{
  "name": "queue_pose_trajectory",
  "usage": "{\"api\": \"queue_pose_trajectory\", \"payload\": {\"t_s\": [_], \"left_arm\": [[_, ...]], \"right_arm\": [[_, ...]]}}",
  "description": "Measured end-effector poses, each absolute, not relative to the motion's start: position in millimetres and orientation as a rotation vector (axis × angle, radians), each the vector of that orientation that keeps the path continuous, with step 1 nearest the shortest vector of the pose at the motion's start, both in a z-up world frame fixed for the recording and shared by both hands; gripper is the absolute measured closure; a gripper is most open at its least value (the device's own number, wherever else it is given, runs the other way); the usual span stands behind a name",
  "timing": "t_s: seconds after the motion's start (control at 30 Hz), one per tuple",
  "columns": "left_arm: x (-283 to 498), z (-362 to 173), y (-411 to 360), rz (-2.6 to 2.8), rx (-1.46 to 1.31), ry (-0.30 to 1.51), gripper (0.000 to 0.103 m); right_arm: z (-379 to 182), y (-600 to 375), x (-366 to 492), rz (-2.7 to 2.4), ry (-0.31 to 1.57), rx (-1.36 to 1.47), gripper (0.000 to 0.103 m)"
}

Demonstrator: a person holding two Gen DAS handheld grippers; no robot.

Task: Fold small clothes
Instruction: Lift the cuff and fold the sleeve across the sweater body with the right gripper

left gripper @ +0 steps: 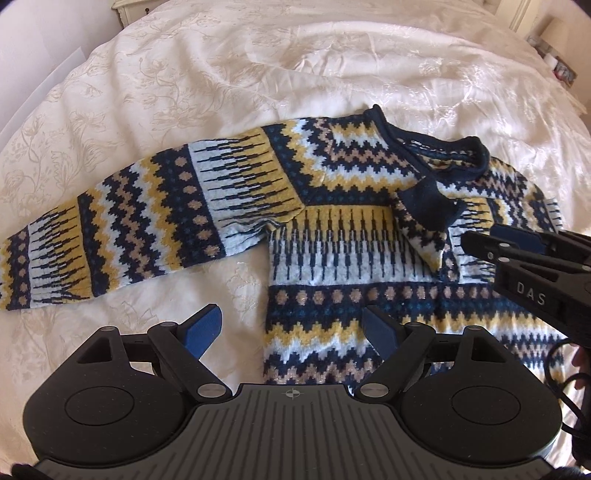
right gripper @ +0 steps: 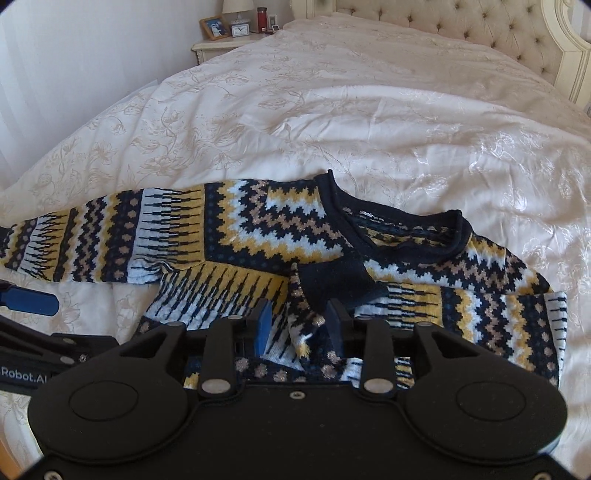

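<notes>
A navy, yellow and white patterned sweater (left gripper: 332,229) (right gripper: 258,236) lies flat on the cream bedspread (left gripper: 258,74). One sleeve (left gripper: 110,229) stretches out to the left. The other is folded across the chest, with its navy cuff (left gripper: 424,206) (right gripper: 332,284) just below the neckline. My left gripper (left gripper: 291,314) is open and empty, hovering over the left edge of the sweater's body. My right gripper (left gripper: 480,236) (right gripper: 300,317) comes in from the right, its fingers partly apart astride the folded sleeve just behind the cuff, without pinching it. The left gripper's blue pad (right gripper: 33,302) shows at the far left.
A nightstand (right gripper: 229,40) with a photo frame, a clock and a red bottle stands beyond the bed's far corner. A tufted headboard (right gripper: 443,22) runs along the back right. A black cable (left gripper: 561,369) hangs below the right gripper.
</notes>
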State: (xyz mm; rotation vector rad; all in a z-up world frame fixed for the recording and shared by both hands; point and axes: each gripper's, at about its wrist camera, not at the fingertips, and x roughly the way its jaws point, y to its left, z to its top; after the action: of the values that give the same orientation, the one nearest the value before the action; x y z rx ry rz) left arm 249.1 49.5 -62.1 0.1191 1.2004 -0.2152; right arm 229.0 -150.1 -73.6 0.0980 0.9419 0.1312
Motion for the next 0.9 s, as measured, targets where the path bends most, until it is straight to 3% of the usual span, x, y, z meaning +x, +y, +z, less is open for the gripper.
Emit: {"api": "queue_pose_trajectory", "payload": {"t_s": [0.33,0.57,0.9], "left_arm": [[259.4,-58.2,29.3,-0.165,0.1,1.193,0.02],[251.2,-63.4,64.8,-0.045,0.061,1.235,0.02],[265.3,-67.1,74.6,-0.016,0.029,1.245,0.02]], "right_arm": [[-108.6,-199.9,251.6,0.04,1.04,0.319,0.058],[-129.5,-159.8,283.7,0.177,1.067,0.293,0.057],[-94.0,-116.4,246.3,0.434,0.939,0.087,0.058]]}}
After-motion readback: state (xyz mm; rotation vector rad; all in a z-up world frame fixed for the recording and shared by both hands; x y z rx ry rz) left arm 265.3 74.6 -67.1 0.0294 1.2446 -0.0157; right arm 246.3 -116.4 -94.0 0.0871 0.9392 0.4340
